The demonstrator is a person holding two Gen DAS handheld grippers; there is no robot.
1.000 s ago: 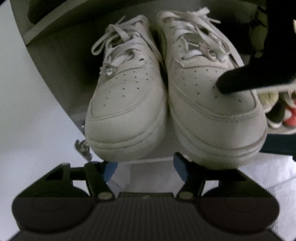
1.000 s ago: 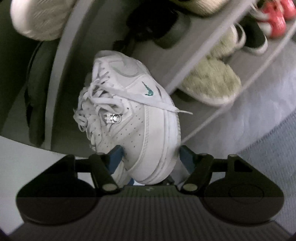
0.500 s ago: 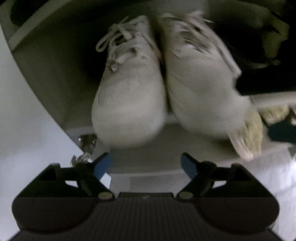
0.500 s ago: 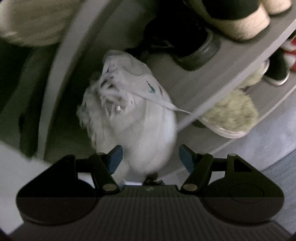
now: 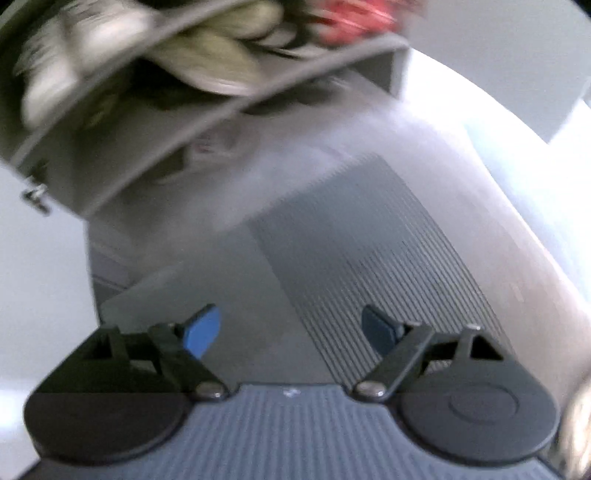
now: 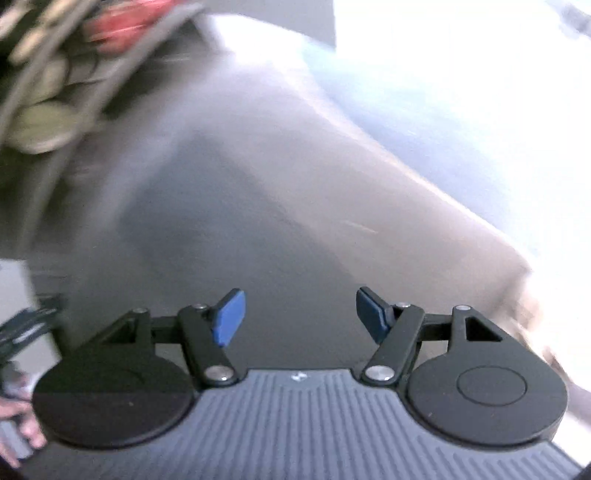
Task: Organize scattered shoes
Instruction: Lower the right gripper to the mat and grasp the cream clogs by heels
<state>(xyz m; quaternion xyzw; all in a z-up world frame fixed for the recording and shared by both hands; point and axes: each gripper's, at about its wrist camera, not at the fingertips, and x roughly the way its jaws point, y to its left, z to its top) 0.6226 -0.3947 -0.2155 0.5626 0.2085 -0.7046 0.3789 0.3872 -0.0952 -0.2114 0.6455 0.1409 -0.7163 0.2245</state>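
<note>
Both views are heavily blurred. My left gripper (image 5: 290,328) is open with nothing between its blue pads (image 5: 203,332); it points down at the floor in front of the shoe rack (image 5: 236,107). On the rack, smeared, are a pale shoe (image 5: 51,81), fuzzy beige slippers (image 5: 218,55) and red shoes (image 5: 354,18). My right gripper (image 6: 300,314) is over bare grey floor (image 6: 258,203), its jaws opening a little with nothing between them. In its view, beige slippers (image 6: 44,122) and a red shoe (image 6: 129,18) sit at the upper left. The white sneakers cannot be made out clearly.
A ribbed grey mat (image 5: 369,240) lies on the floor under the left gripper. A small metal fitting (image 5: 35,194) sticks out at the rack's left corner. A hand (image 6: 18,424) shows at the lower left of the right wrist view. Bright floor spreads to the right.
Both grippers have pulled back from the white sneakers on the rack and swung away to face the floor. The left jaws have opened wider. The sneaker has left the right jaws.
</note>
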